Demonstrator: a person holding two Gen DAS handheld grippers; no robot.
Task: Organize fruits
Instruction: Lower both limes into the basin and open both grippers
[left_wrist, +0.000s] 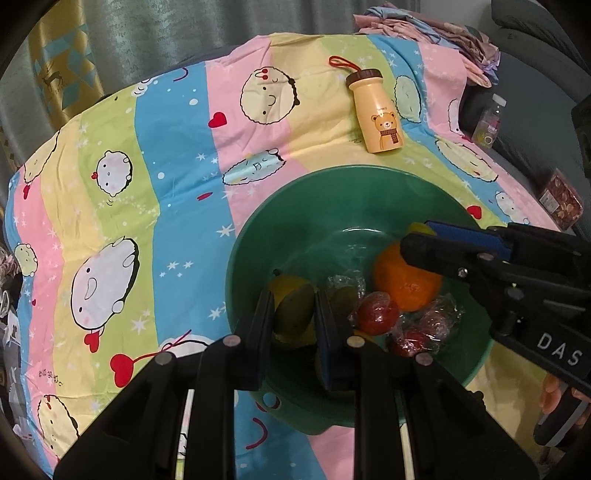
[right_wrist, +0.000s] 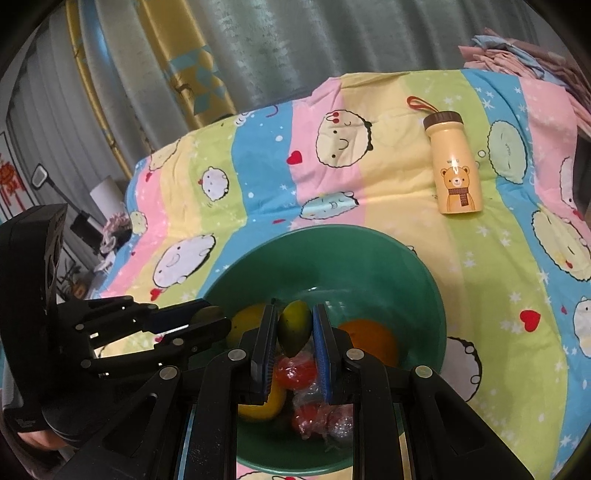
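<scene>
Left wrist view: the left tongs (left_wrist: 293, 317) are clamped on a yellow-green fruit (left_wrist: 291, 314) low inside the green bowl (left_wrist: 258, 236). The right tongs (right_wrist: 294, 334) likewise grip a second yellow-green fruit (right_wrist: 294, 330) over the same bowl. An orange (left_wrist: 406, 284) and wrapped red fruits (left_wrist: 378, 312) lie in the bowl. Farther back, a bear-print bottle (left_wrist: 376, 110) lies on the striped cartoon cloth (left_wrist: 177, 155) covering the surface.

One green bowl (left_wrist: 258, 229), one orange (left_wrist: 402, 280), two yellow-green fruits (right_wrist: 293, 326), several plastic-wrapped red fruits (left_wrist: 376, 314), one bear-print bottle (left_wrist: 376, 110), two grippers (left_wrist: 293, 317).
</scene>
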